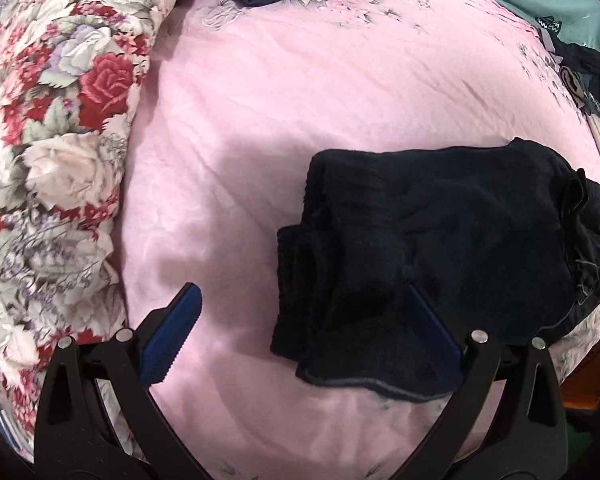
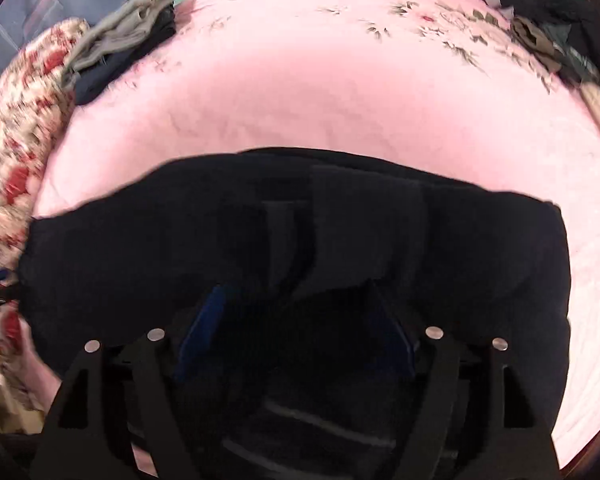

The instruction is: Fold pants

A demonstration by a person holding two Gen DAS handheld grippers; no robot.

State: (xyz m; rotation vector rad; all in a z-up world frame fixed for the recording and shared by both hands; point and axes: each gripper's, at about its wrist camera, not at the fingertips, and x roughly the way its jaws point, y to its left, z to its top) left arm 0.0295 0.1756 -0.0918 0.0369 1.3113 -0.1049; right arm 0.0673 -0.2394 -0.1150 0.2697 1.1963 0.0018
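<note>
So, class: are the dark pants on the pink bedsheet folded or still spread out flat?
Folded. The dark pants lie as a compact, layered bundle on the pink bedsheet, with stacked edges and a hem showing along the near side.

- Left tool, black plastic arms with blue ribbed pads, points steeply downward, jaws spread wide.
- Its left pad hangs free with nothing against it; the right pad is partly hidden, so contact there can't be judged.
- Right tool, same black-and-blue build, also aims steeply down, jaws wide apart.
- Both its blue pads sit in deep shadow; whether they press on anything is unclear.
</note>
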